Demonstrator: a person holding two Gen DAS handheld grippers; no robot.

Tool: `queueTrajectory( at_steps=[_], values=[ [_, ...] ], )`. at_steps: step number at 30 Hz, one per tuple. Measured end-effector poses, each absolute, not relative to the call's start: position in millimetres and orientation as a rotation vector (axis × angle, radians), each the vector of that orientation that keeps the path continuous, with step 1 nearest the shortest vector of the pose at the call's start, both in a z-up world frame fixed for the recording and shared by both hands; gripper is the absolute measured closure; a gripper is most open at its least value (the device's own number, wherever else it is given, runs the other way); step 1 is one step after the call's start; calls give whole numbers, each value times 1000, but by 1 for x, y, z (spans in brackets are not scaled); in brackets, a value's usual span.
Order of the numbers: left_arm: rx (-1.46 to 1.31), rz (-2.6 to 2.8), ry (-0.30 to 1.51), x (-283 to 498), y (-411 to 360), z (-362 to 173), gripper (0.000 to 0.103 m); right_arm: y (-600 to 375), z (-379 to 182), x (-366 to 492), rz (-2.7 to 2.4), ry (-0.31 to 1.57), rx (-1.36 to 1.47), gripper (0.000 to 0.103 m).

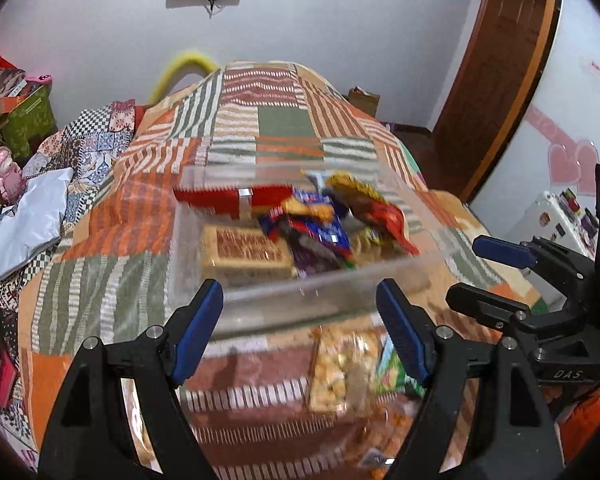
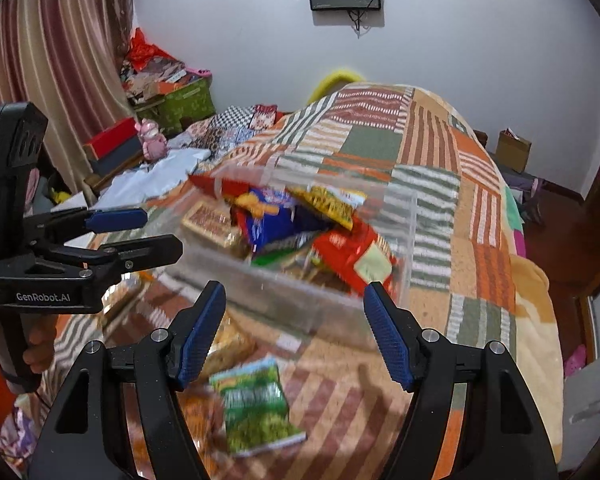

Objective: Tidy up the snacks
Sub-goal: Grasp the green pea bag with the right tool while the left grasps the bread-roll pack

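The bin (image 1: 204, 240) was clear, smooth plastic, its walls faintly glossy, and the snack packets (image 1: 320, 224) inside it were shiny printed foil or film. A green packet (image 2: 260, 408) lying on the bed looked like glossy film too. The blanket (image 1: 284, 128) over the bed was woven cloth, matt and slightly nubby. The left tool (image 1: 300, 328) had matt black plastic arms, small bright metal pins at the joints, and blue pads (image 1: 198, 328) with a fine ribbed texture; the right tool (image 2: 296, 332) looked the same, its pads (image 2: 388, 336) visibly knurled. The door frame (image 1: 500, 80) was brown wood with a dull sheen. The wall (image 2: 460, 40) was matt and pale.
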State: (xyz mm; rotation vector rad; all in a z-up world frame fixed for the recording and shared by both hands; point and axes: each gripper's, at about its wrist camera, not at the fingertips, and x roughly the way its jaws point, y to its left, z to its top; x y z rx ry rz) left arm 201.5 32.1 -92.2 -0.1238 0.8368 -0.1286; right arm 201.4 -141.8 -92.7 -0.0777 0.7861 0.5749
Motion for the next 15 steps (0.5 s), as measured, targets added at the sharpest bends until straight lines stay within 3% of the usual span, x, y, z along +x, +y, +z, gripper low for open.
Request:
queueTrajectory(
  at_steps=[15],
  values=[
    [-117, -160, 948, 173, 19, -135, 24, -127, -155, 178, 654, 961, -121, 34]
  ],
)
